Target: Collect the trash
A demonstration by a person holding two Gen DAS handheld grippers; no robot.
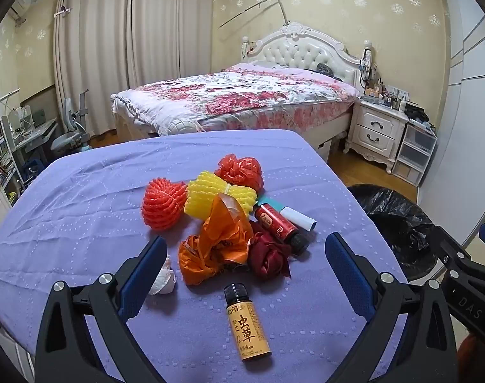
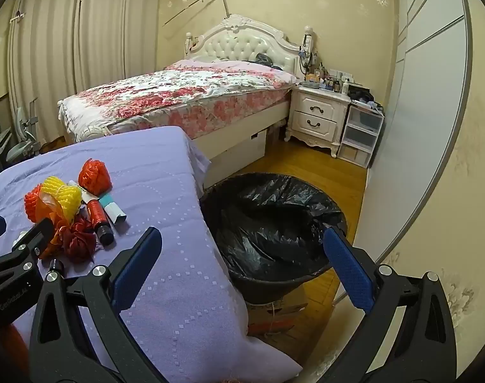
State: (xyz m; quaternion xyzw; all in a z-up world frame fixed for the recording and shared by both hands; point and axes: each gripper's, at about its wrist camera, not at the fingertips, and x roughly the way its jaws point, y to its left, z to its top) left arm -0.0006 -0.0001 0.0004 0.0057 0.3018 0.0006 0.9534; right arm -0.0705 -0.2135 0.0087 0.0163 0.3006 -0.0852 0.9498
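On purple cloth (image 1: 83,217) — crumpled bright trash (image 1: 216,245), amber bottle (image 1: 247,327) lying flat.

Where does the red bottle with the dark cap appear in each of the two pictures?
Left wrist view: red bottle lies right of centre on the purple cloth, beside the white tube.
Right wrist view: red bottle is at the left, in the trash pile.
Shared landmark: the yellow foam net just behind it.

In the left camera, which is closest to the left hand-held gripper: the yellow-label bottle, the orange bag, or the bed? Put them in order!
From the left hand-held gripper:
1. Yellow-label bottle, lying between its fingers.
2. Orange bag, just ahead, mid-pile.
3. Bed, far behind the table.
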